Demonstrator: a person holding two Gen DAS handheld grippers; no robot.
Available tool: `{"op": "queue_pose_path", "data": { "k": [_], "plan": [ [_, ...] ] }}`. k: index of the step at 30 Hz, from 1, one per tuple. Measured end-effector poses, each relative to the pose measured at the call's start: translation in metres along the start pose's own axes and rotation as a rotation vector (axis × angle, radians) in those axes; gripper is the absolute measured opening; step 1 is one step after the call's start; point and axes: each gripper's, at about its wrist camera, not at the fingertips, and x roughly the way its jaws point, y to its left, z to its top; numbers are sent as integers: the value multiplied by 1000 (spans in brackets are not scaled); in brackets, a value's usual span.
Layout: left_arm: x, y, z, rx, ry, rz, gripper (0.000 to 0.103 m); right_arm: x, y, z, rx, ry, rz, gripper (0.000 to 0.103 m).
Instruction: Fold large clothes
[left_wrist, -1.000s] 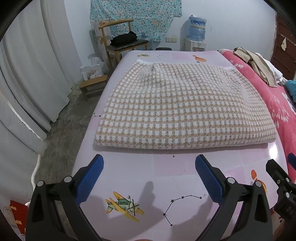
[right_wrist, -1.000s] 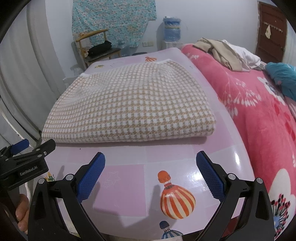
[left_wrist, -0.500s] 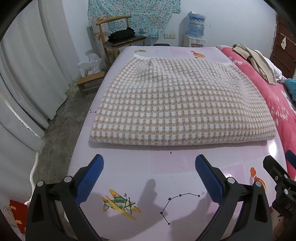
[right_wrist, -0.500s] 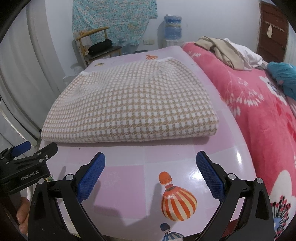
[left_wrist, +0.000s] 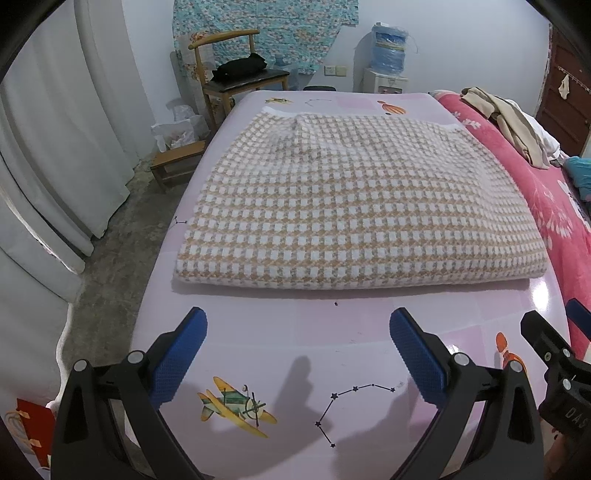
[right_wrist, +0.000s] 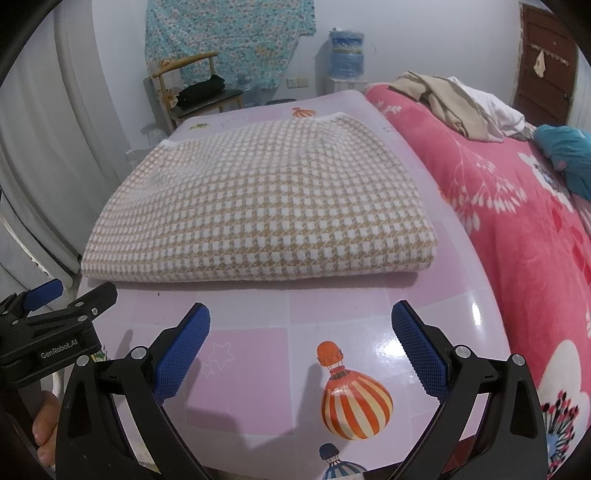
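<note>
Checked garment (left_wrist: 354, 206) lies folded flat mid-table (left_wrist: 332, 332), left gripper (left_wrist: 295, 354) and right gripper (right_wrist: 301, 349) both wide open and empty just near of it, probably ready to grab the near edge for another fold.

one folded checked garment (left_wrist: 354, 206) lies on one pink table (left_wrist: 280, 332). two grippers: left gripper (left_wrist: 297, 341), right gripper (right_wrist: 301, 334). far: one wooden chair (left_wrist: 229, 70), one stool (left_wrist: 173, 162), one water bottle (left_wrist: 388, 48).
</note>
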Motion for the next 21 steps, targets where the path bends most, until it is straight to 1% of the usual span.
{"op": "queue_pose_path", "data": {
  "k": [21],
  "plan": [
    [-2, -2, 0, 4, -1, 0, 97, -1, -1, -1, 1, 1, 2, 95]
  ]
}}
